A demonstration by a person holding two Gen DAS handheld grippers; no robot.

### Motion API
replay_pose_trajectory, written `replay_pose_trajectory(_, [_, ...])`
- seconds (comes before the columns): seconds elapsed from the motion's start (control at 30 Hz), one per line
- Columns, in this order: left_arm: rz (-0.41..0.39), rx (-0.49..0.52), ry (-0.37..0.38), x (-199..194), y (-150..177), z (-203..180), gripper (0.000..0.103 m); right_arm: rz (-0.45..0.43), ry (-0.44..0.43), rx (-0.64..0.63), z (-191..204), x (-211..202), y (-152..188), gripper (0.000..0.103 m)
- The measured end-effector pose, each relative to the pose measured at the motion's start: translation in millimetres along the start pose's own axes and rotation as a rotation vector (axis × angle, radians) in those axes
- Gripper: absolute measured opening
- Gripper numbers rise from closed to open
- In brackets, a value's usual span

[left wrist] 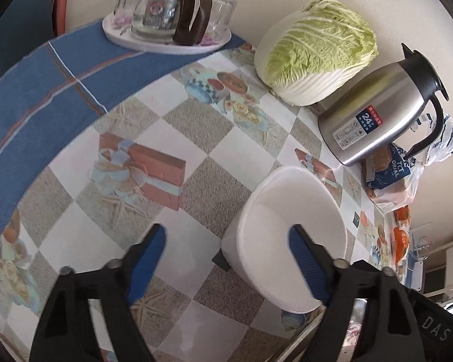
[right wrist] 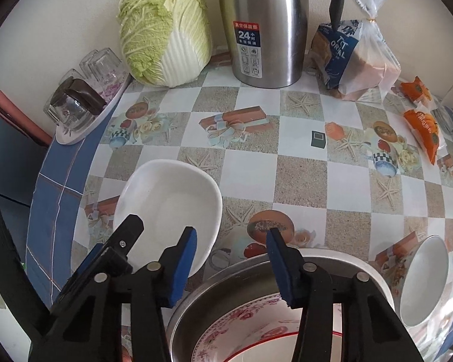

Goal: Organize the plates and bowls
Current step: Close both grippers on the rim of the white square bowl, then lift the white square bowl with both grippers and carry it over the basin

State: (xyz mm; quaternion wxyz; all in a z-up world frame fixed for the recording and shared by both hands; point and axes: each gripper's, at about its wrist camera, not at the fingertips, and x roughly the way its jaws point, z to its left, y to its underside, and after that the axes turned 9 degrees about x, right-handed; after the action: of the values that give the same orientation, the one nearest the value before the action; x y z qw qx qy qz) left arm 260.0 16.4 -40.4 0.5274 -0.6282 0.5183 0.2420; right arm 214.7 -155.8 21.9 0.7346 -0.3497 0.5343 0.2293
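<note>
Left wrist view shows the left gripper (left wrist: 226, 241) spread apart above the table (left wrist: 196, 138), its right finger (left wrist: 305, 259) over the white dish (left wrist: 287, 235), gripping nothing. Beyond stand a cabbage (left wrist: 317, 51), a steel flask (left wrist: 380, 111) and a tray of glasses (left wrist: 166, 34). Only the right wrist view shows the right gripper (right wrist: 231, 242), parted and empty, above a metal basin (right wrist: 244, 277) holding a flowered plate (right wrist: 241, 328), the white dish (right wrist: 169, 202) to its left, a white bowl (right wrist: 422, 283) tipped to its right.
</note>
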Motion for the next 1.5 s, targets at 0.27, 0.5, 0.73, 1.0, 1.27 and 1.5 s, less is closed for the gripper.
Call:
replay_pose_trajectory(0.27, [0.039,-0.056,0.075,17.4,5.7,5.0,0.041,0.034,-0.021,-0.008,7.3,19.7,1.2,0.023])
replay_pose_trajectory(0.5, [0.053,-0.058,0.106,26.6,10.3,2.3,0.032,0.065,-0.02,-0.03,16.4,31.7,6.8,0.014])
replay_pose_trajectory(0.73, [0.036,-0.035,0.096,25.0,11.0,4.0,0.03,0.057,-0.021,-0.051,19.5,29.2,10.3,0.014])
replay_pose_trajectory(1.0, [0.027,-0.013,0.07,14.4,12.8,8.5,0.028,0.05,-0.047,-0.054,24.3,22.8,16.9,0.014])
replay_pose_trajectory(1.27, [-0.01,0.023,0.059,-12.5,9.8,5.1,0.028,0.024,-0.083,-0.058,29.3,-0.8,23.1,0.014])
replay_pose_trajectory(1.5, [-0.046,0.072,0.05,-43.4,12.7,-6.3,0.028,-0.004,-0.119,-0.039,23.7,-29.4,30.5,0.014])
